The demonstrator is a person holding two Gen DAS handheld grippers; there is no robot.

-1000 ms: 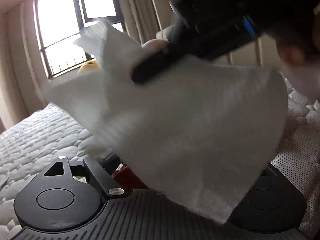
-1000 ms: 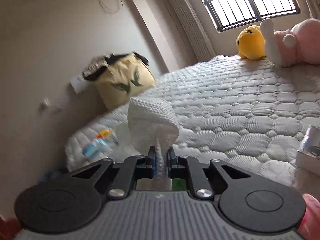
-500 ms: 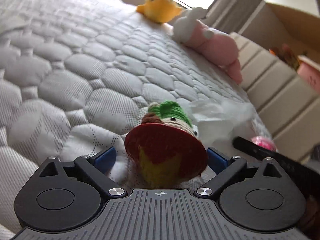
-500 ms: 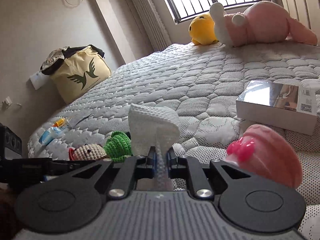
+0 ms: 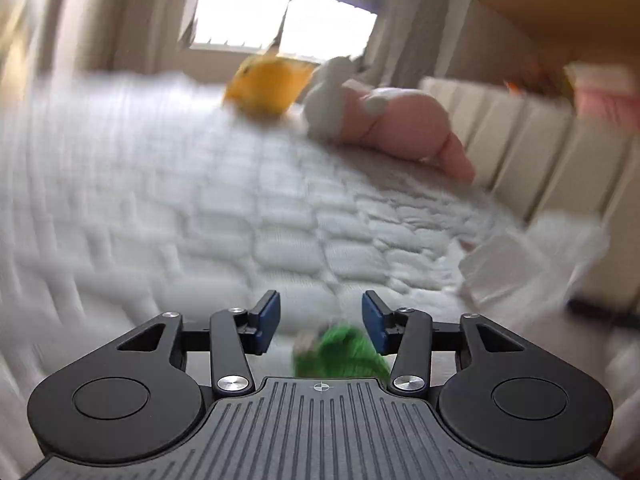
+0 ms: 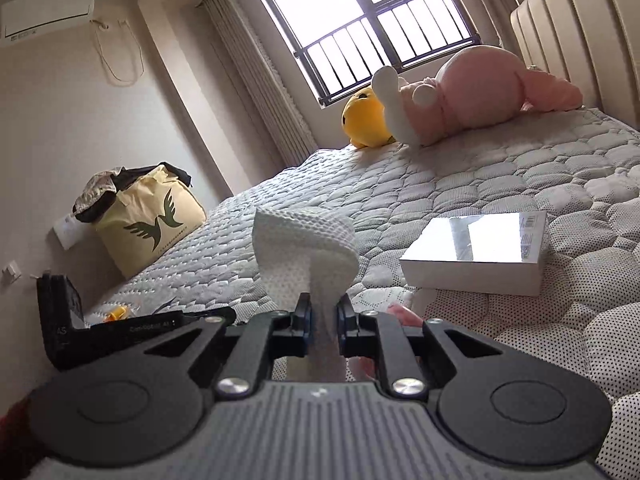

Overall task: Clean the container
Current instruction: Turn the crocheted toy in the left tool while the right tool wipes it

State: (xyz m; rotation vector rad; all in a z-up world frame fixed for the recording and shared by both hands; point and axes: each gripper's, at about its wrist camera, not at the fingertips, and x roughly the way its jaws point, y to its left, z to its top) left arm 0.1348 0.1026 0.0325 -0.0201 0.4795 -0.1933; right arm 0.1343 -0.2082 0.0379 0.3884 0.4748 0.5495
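Observation:
My right gripper point(image 6: 322, 314) is shut on a folded white paper towel point(image 6: 304, 240) that stands up above its fingers. Just under its right finger, a small part of a pink rounded container point(image 6: 402, 315) shows on the bed, and the rest is hidden. The left wrist view is blurred by motion. In it my left gripper point(image 5: 321, 320) stands open over the mattress. A green crocheted toy point(image 5: 344, 354) lies low between its fingers, close to the gripper's body, with neither pad touching it.
A white box with a glossy lid point(image 6: 476, 254) lies on the quilted grey mattress point(image 6: 460, 176). Yellow plush point(image 6: 366, 120) and pink plush point(image 6: 472, 92) sit by the window. A padded headboard point(image 6: 580, 40) runs along the right, and a yellow bag point(image 6: 152, 224) stands at the left.
The left gripper has swung up and moved fast; the crocheted toy has dropped lower between its open fingers. The right gripper, still holding the towel, now covers most of the pink container.

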